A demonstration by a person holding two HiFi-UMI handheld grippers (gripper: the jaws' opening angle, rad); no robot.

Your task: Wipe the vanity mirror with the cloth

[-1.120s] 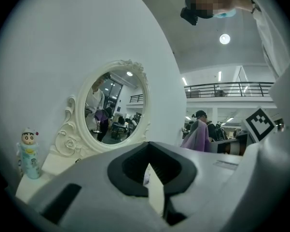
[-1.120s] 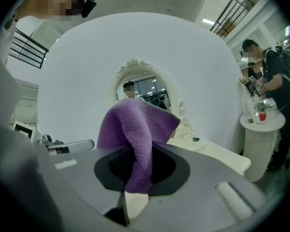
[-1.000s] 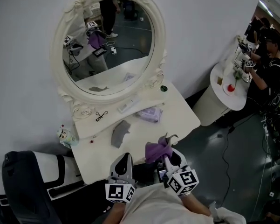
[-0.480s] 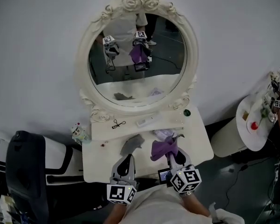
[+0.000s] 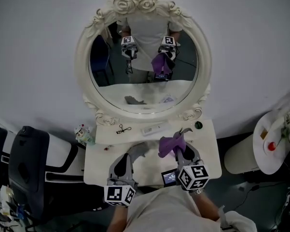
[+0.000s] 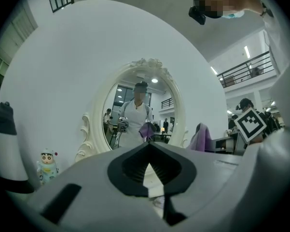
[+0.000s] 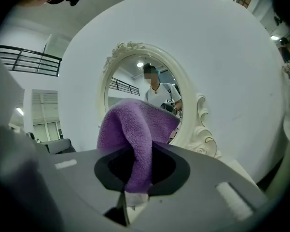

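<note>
The oval vanity mirror [image 5: 144,88] in its white carved frame [image 5: 83,66] stands on the wall behind a white dressing table [image 5: 99,164]. My right gripper [image 5: 176,152] is shut on a purple cloth [image 5: 170,145], held low over the table's right half and well short of the glass. In the right gripper view the purple cloth [image 7: 134,134] bulges out of the closed jaws, with the mirror [image 7: 152,93] behind it. My left gripper [image 5: 126,155] is shut and holds nothing. The left gripper view shows the mirror [image 6: 141,115] ahead and the purple cloth [image 6: 201,138] to the right.
A grey cloth [image 5: 138,151] lies on the table by my left gripper. Near the mirror's foot are a black eyelash curler [image 5: 121,128], a white box [image 5: 153,128] and a dark round knob [image 5: 198,125]. A small figurine [image 5: 83,133] stands at the table's left, a black chair [image 5: 26,168] beyond it.
The view has swung round so that the mirror now sits square in the middle. Both grippers stay low over the table, and the right one still holds the purple cloth.
</note>
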